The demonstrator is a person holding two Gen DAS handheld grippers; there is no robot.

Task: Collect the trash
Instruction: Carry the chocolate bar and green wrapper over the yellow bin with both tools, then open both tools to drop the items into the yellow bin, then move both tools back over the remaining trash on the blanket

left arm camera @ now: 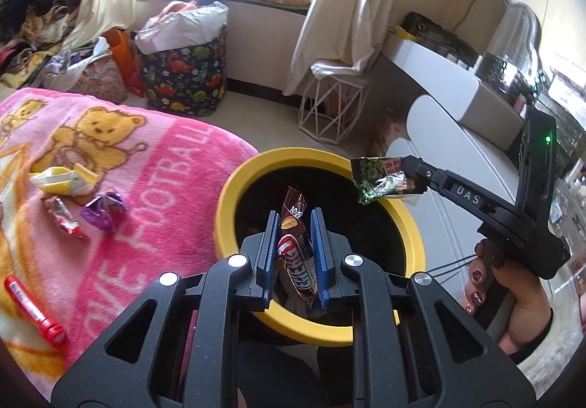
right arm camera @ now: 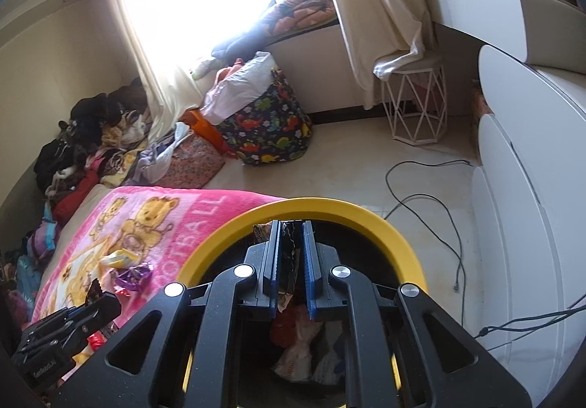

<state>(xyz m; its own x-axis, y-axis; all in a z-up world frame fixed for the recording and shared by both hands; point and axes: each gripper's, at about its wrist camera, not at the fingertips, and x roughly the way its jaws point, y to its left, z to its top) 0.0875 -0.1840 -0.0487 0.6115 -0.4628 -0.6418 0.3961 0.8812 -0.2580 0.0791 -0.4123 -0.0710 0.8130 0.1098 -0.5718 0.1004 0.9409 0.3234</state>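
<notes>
Left gripper (left arm camera: 295,225) hung over the yellow bin (left arm camera: 234,188), jaws clamped on a brown wrapper (left arm camera: 293,221) standing upright between the pads; right gripper (right arm camera: 291,236) was over the same bin, jaws closed on a green wrapper (left arm camera: 381,179) sticking out past the tips above the rim; hand (left arm camera: 512,294) gripped its handle; bin stood on the floor just beside the bed; on the pink blanket (left arm camera: 164,170) lay a yellow wrapper (left arm camera: 62,181), purple wrapper (left arm camera: 104,212), red wrapper (left arm camera: 62,215) and a red tube (left arm camera: 34,311).
</notes>
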